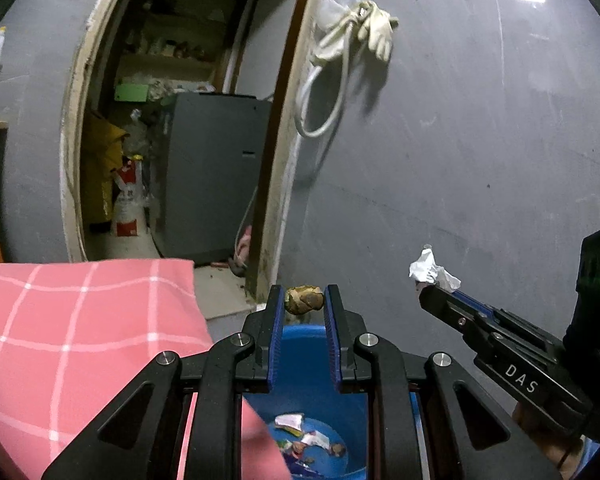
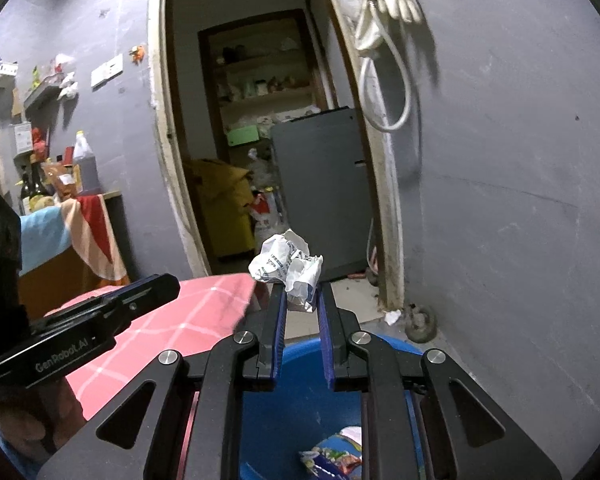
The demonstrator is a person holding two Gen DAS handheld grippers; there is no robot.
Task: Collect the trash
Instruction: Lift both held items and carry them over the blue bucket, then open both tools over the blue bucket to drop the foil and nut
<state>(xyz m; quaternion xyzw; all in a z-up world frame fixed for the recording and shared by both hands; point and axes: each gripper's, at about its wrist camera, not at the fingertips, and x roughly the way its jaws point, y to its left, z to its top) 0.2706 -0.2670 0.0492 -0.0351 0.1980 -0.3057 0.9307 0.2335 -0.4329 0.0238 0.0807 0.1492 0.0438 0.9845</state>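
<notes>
1. Left gripper: we see its jaws nearly closed on a small brown wad, pinched at the very tips.
2. Right gripper: its jaws are closed on a crumpled white paper, which sticks up above the tips.
3. Both pieces hang above the blue bin, whose rim shows just below the fingertips in each wrist view; neither piece has been let go yet.
4. Bin contents: we make out several colourful wrappers and paper scraps lying on the bottom, so part of the collecting appears done.
5. Pink checked cloth: its right edge lies just beside the bin; no trash shows on it.
6. Floor by the door frame: a white scrap lies there, possibly left to collect.
</notes>
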